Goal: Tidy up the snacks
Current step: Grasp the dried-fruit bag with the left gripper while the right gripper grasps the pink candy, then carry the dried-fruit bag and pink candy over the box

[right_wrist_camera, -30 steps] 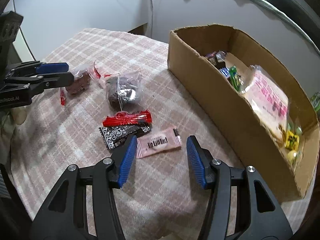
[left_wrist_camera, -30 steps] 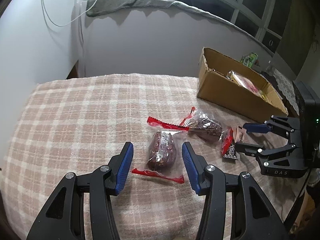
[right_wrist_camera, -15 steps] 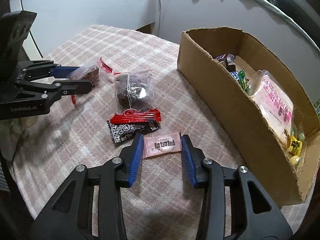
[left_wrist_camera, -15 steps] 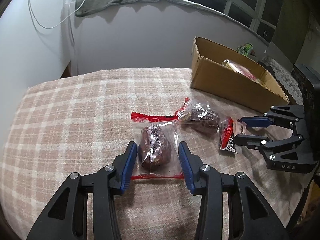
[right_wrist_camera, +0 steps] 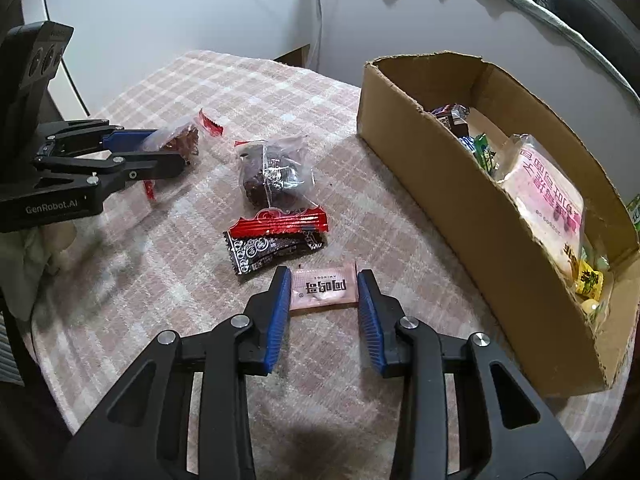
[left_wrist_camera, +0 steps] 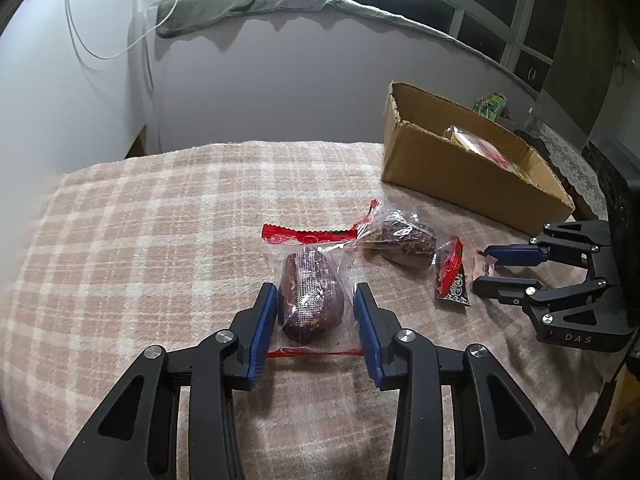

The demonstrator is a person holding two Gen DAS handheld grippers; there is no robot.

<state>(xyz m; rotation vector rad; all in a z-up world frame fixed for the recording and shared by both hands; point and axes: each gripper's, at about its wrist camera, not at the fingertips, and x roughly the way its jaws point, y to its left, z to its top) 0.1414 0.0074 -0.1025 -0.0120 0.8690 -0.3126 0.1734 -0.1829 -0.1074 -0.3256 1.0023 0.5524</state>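
Squarely between left gripper (left_wrist_camera: 315, 312) pads: brown snack (left_wrist_camera: 311, 298)

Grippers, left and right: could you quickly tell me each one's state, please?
Left gripper: closing around the clear-wrapped brown snack; firm grip cannot be told.
Right gripper: shut on the pink sachet.

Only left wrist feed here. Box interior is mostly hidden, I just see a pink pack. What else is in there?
Observer: Right wrist looks into the box. Beside the pink pack there are small sweets: dark wrappers at the far end, a green one, and yellow ones at the near end.
Operator: Right gripper clamped on the sachet?
Observer: Cannot tell. The right gripper has a pad at each short edge of the sachet, which lies flat on the cloth, printed side up.
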